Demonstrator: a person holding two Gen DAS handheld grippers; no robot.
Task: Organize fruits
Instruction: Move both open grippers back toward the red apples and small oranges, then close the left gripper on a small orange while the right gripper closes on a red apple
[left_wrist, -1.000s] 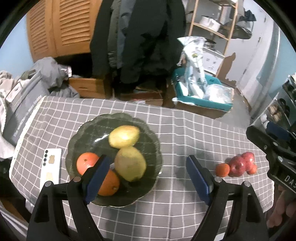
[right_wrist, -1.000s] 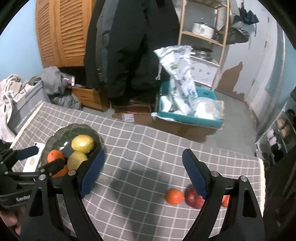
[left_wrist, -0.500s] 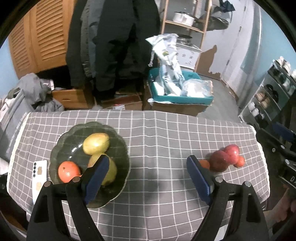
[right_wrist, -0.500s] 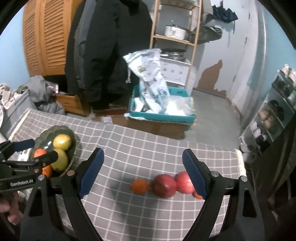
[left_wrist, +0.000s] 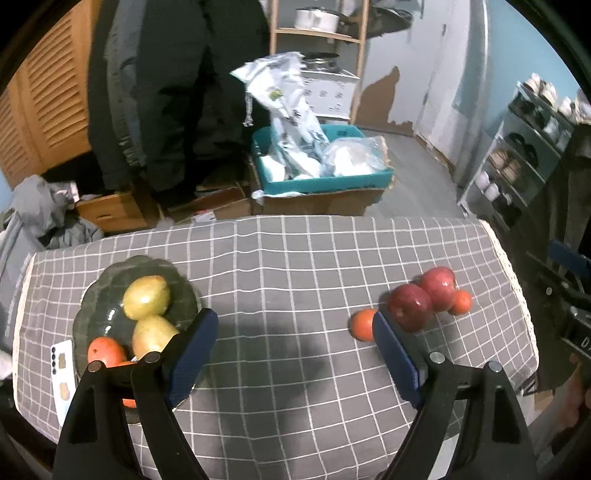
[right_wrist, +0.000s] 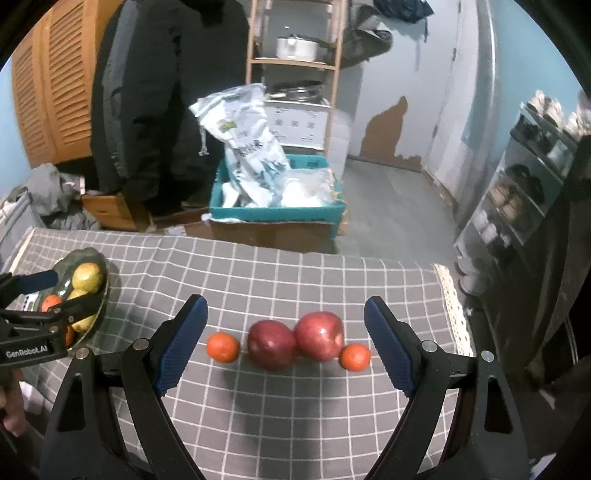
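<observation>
The right gripper (right_wrist: 284, 349) hangs above the near edge of the grey checked tablecloth (right_wrist: 295, 406), its blue-padded jaws spread wide and holding nothing. Just beyond its fingertips four fruits lie in a row on the cloth: a small orange (right_wrist: 223, 347), two red apples touching each other (right_wrist: 271, 350) (right_wrist: 320, 336), and a second small orange (right_wrist: 355, 357) against the right-hand apple. The left gripper (left_wrist: 293, 343) is likewise wide open and empty, over the middle of the cloth. To its left a dark green plate (left_wrist: 96, 295) holds two yellow-green pears (left_wrist: 146, 297) and oranges (left_wrist: 106, 351), with a white phone (left_wrist: 61, 376) beside it. Past the table stands a teal crate (right_wrist: 277, 214) of plastic bags.
</observation>
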